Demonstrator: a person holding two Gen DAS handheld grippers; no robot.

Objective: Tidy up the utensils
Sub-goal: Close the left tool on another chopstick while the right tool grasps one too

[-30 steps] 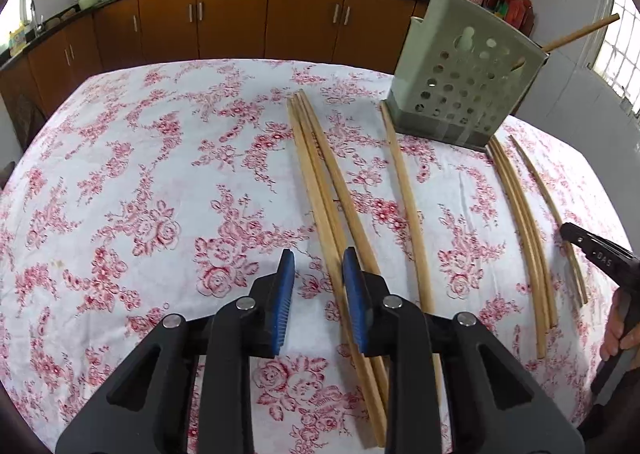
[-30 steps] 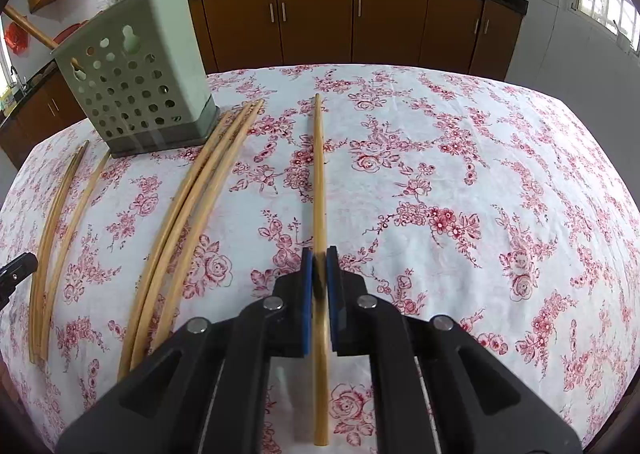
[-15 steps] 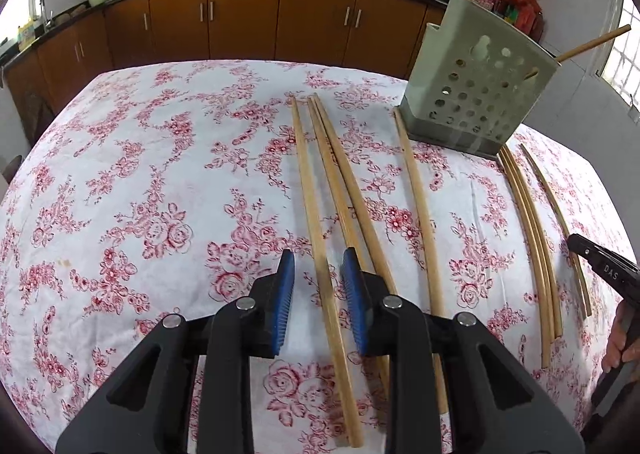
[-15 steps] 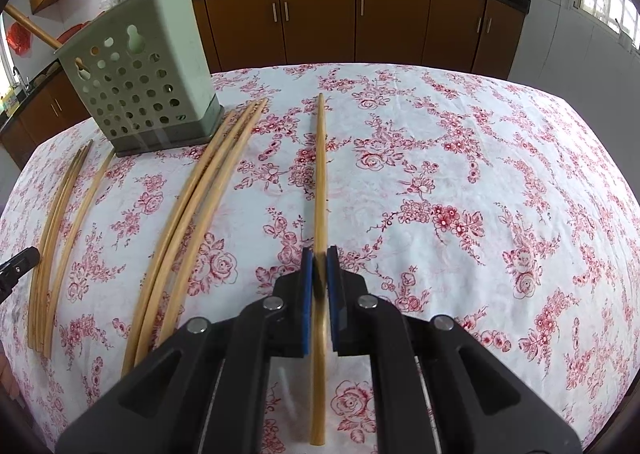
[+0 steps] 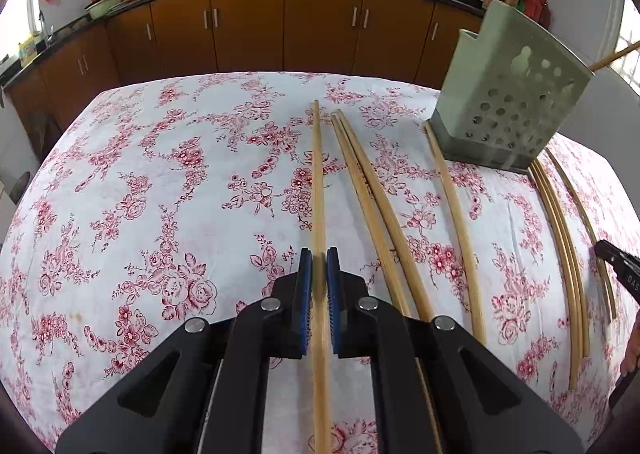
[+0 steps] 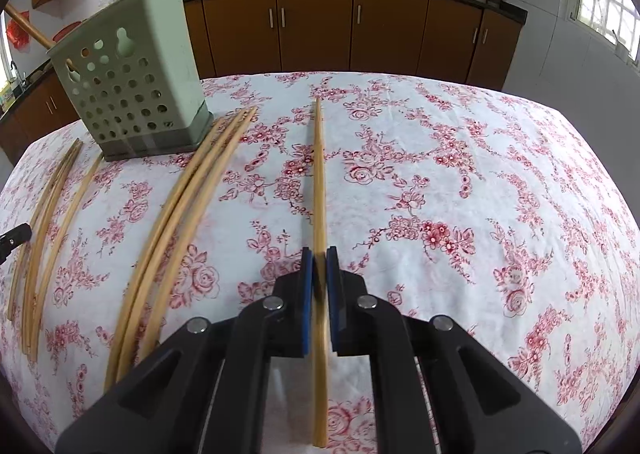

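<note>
Left chopstick (image 5: 318, 190): lies lengthwise on the desk (image 5: 160, 182), farthest left of the loose sticks, its near part between the blue pads of the left gripper (image 5: 319, 266).
Left gripper state: jaws have just been closing; now pressed together on this chopstick, pads against both its sides.
Right chopstick (image 6: 319, 182): lies alone on the desk, apart from the bundle to its left; the right gripper (image 6: 319, 266) pinches it near its near end.
Right gripper state: clamped on the stick, which runs straight ahead between the pads.
Holder (image 5: 508, 94): pale green perforated caddy, upright at the far side of the desk; at least two sticks already lean out of its top.
Other loose sticks: a pair (image 5: 372, 190) just beside the left chopstick, a single one (image 5: 456, 214) running up to the holder's base, several more (image 5: 560, 238) farther right.
Step in hand (judgement): both grips are made; lift and carry to the holder comes next.
Technique: lift each stick straight up first so it clears its neighbours. The grips are near one end, so the long free end will likely sag or swing; tilt slowly to vertical.
Insertion: aim the lower tip into the open top, clear of the leaning sticks.
Risk: the two grippers crowding each other at the holder; one at a time seems safer.
</note>
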